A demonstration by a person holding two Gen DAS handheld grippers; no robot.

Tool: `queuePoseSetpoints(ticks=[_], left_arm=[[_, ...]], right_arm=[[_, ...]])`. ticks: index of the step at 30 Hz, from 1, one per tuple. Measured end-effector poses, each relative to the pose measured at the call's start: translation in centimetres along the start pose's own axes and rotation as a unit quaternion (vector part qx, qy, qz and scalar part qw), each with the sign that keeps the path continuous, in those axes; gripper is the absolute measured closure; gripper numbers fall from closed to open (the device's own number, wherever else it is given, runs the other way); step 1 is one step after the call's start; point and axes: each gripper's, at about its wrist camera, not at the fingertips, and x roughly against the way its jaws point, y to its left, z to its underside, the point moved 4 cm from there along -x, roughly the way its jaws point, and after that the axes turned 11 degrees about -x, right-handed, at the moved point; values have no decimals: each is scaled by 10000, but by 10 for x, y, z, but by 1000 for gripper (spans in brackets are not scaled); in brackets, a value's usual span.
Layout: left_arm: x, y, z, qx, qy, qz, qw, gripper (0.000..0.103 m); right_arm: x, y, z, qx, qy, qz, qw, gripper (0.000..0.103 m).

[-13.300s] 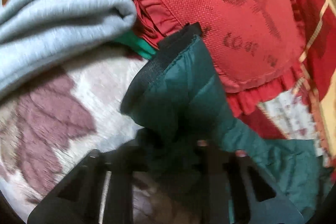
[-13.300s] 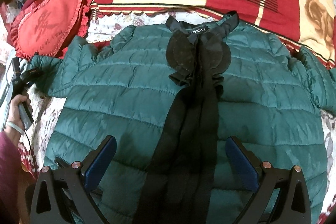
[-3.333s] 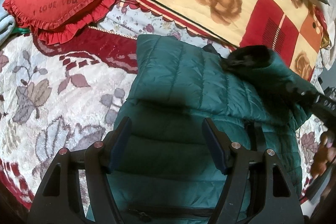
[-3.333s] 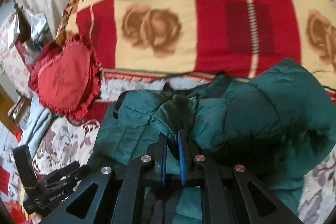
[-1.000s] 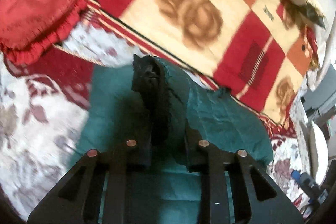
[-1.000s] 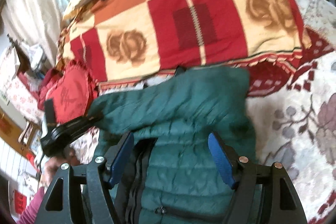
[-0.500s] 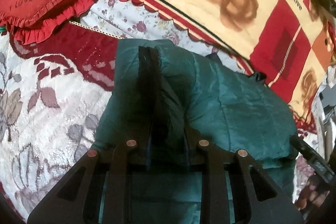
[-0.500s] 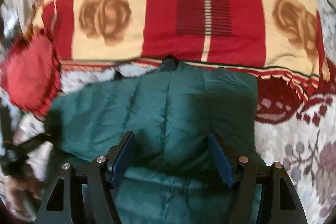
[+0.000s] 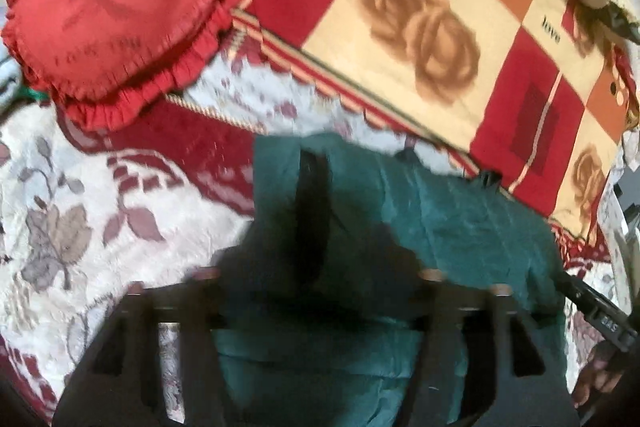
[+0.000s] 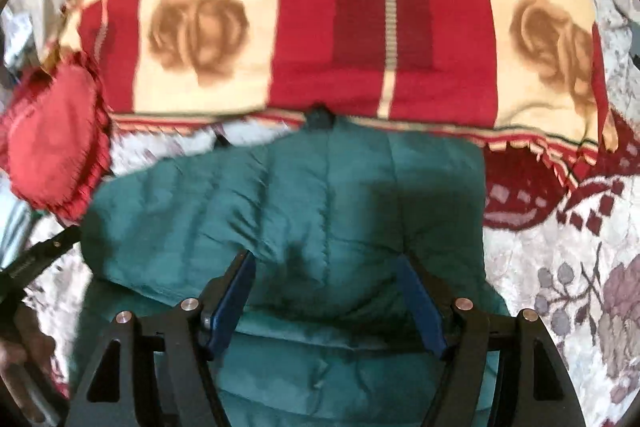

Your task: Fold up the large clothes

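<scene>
1. Left wrist view: we see the left tool (image 9: 316,283), its jaws just opened wide, releasing the black sleeve cuff (image 9: 312,219).
2. Right tool (image 10: 328,303) gapes, holding nothing.
3. One green jacket (image 10: 288,211) lies on the bed (image 10: 560,267), sleeves folded in; we judge the crosswise folds remain.
4. One heart cushion (image 9: 116,3), one rose blanket (image 10: 340,23).

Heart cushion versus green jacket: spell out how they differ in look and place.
The heart cushion is red, frilled at the edge and bears dark lettering; the green jacket is plain, quilted, with a black cuff. The cushion overlaps the rose-patterned blanket; the jacket lies folded below that blanket's edge. Both rest on the floral bedspread.
</scene>
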Motion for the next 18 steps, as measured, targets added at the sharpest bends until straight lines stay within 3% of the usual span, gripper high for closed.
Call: queuePoseSetpoints(ticks=[3, 11, 14, 18], left_arm=[[-6, -8, -2, -89, 7, -9, 10000, 33], [-63, -13, 22, -174, 725, -273, 9968, 32], [-70, -9, 27, -51, 584, -221, 9980, 28], [-73, -19, 30, -377, 507, -476, 9969, 23]], right_arm=[[-6, 20, -1, 144, 89, -138, 9998, 32], [-64, 42, 4, 508, 161, 182, 9984, 32], [-78, 37, 9, 483, 100, 217, 9985, 32], [-87, 31, 12, 363, 118, 186, 9991, 31]])
